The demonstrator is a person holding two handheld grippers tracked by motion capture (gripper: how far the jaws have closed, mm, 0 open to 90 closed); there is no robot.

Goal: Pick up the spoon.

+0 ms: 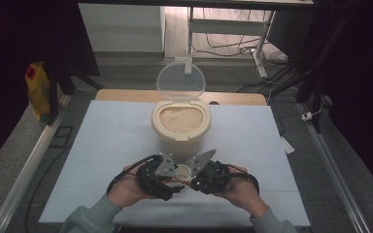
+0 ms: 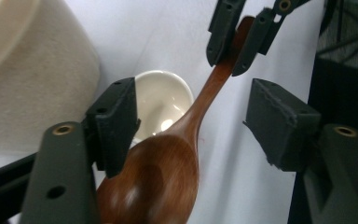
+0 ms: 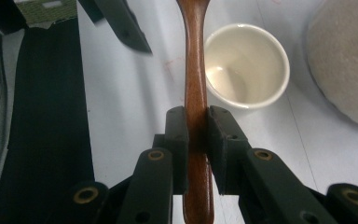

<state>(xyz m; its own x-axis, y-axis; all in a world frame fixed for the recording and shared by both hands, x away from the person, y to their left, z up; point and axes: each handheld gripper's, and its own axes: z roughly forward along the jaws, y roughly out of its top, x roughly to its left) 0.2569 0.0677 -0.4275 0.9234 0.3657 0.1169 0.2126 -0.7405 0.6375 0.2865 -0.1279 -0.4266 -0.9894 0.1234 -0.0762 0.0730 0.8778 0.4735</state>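
We saw the wooden spoon (image 3: 196, 70) clamped by its handle between the jaws of our right hand-held gripper (image 3: 196, 128), its bowl reaching between the spread jaws of our left hand-held gripper (image 2: 191, 119), which gripped nothing. A small white cup (image 3: 247, 65) stood on the desk (image 1: 111, 141) just beside the spoon's handle. Beyond both grippers sat the open rice container (image 1: 180, 124).

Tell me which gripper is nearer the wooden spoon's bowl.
Left. The left gripper has its open jaws around the spoon's bowl; the right gripper clamps the handle farther up.
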